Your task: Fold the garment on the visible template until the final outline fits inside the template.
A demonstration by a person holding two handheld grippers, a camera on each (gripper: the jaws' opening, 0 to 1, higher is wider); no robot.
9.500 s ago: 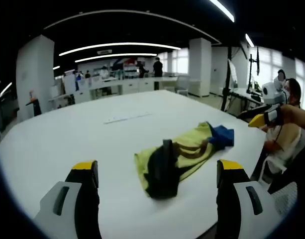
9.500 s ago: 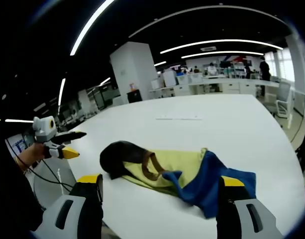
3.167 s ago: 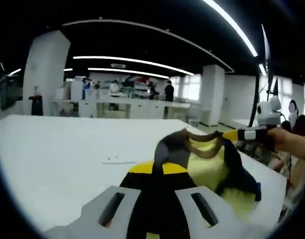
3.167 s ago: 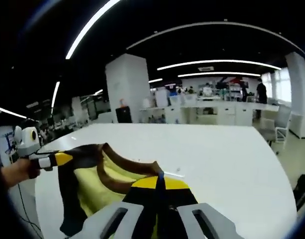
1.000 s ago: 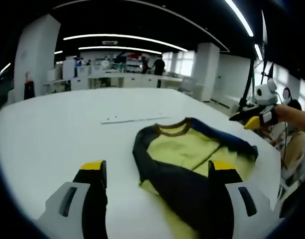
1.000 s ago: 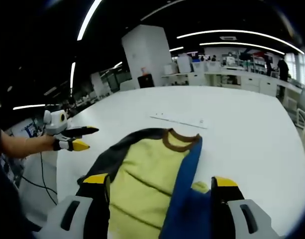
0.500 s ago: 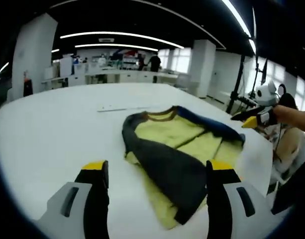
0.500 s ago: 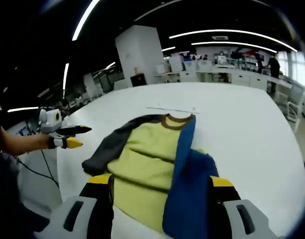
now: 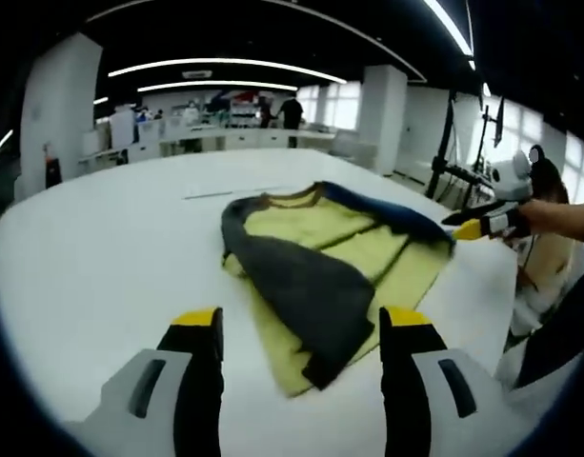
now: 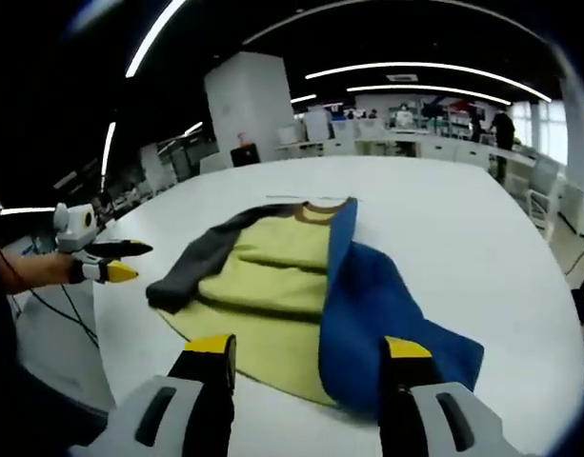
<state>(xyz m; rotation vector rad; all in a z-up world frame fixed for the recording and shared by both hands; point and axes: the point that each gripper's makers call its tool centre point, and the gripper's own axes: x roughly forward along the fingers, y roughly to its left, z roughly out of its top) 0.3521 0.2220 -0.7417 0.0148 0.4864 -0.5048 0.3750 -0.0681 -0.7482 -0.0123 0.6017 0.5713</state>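
A long-sleeved garment lies spread on the white table [image 9: 91, 248]. Its body is yellow [image 9: 353, 249] [image 10: 272, 271] with a brown collar [image 10: 311, 211]. A dark grey sleeve [image 9: 301, 295] [image 10: 191, 262] lies across one side and a blue sleeve [image 10: 377, 305] across the other. My left gripper [image 9: 301, 324] hovers open just short of the grey sleeve's end, holding nothing. The right gripper [image 10: 309, 347] is open over the hem near the blue sleeve. Each gripper also appears in the other's view, the right gripper [image 9: 474, 227] at the garment's blue edge and the left gripper [image 10: 109, 261] off the grey side.
A thin pale strip [image 9: 225, 193] [image 10: 277, 198] lies on the table just beyond the collar. The table edge [image 9: 506, 286] runs close to the garment's blue side, where a person sits. Desks, pillars and people stand far behind.
Both grippers, shut on the lifted garment 3.2 s ago, have let go. The garment now lies flat, and over the last second both views have drawn back from it.
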